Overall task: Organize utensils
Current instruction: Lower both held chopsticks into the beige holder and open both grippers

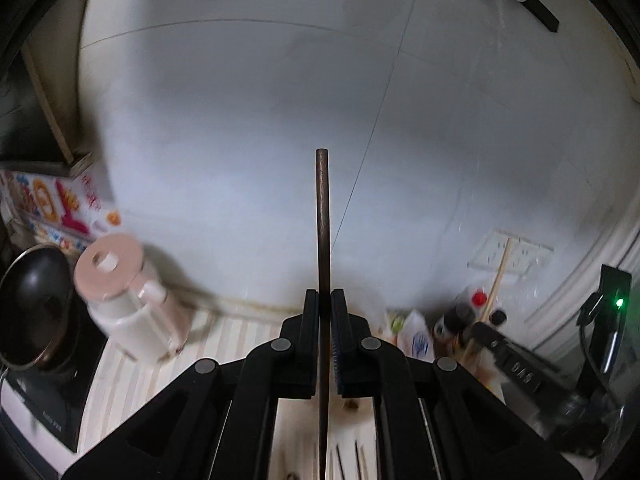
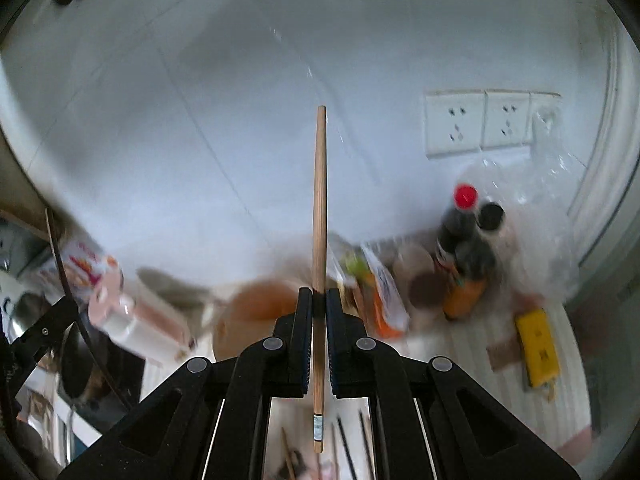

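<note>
Each gripper clamps 1 chopstick upright: left gripper (image 1: pixel 324 334) the dark chopstick (image 1: pixel 322 220), right gripper (image 2: pixel 319 330) the pale chopstick (image 2: pixel 319 216), likely for sorting.

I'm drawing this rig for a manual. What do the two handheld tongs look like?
Both tongs look alike: the left tongs and right tongs are matte black, with two flat upright fingers on angular linkage arms joined by round grey pivot pins. The inner pads are blue and ribbed. Seen from the left wrist, the right unit shows white lettering, too blurred to read, and a green light. No hands or sleeves show.
</note>
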{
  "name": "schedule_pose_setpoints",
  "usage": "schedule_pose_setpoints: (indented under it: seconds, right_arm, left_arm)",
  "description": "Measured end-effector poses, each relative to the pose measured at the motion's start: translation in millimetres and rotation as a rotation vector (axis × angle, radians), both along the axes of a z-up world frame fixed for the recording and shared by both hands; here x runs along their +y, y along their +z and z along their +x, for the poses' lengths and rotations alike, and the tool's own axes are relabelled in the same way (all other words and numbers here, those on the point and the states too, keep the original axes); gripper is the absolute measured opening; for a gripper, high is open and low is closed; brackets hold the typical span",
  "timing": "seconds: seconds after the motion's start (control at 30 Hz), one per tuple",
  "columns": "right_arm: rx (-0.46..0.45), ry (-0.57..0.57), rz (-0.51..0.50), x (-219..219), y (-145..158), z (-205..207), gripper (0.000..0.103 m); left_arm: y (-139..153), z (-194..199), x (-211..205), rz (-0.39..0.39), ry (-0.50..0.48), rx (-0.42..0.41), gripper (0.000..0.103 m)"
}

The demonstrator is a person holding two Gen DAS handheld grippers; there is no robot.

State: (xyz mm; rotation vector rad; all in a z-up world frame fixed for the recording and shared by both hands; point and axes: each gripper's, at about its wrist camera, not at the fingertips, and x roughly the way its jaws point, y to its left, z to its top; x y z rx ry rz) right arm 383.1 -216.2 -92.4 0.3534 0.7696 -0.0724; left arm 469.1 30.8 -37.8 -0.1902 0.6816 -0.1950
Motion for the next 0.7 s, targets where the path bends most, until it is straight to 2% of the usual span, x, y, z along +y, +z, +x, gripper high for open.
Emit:
schedule_pose_setpoints:
  seconds: [0.3, 0.57, 0.7]
  right_arm:
    - [-0.078, -0.060, 0.105, -12.0, -11.6, 61.4, 0.007]
    - [-0.124, -0.064, 0.095, -9.3, -29.6, 96.7, 0.007]
    - [-0.139, -0.043, 0.059, -1.7, -44.7, 104.2, 0.007]
  left_arm:
    - [-20.6, 76.1, -23.8, -0.040, 0.022, -0.024, 0.004]
    - [-44.2, 118.5, -34.7, -0.014, 0.038, -0.032, 0.004]
    - [-62.4, 132.3, -42.9, 0.023, 0.019, 0.002, 0.004]
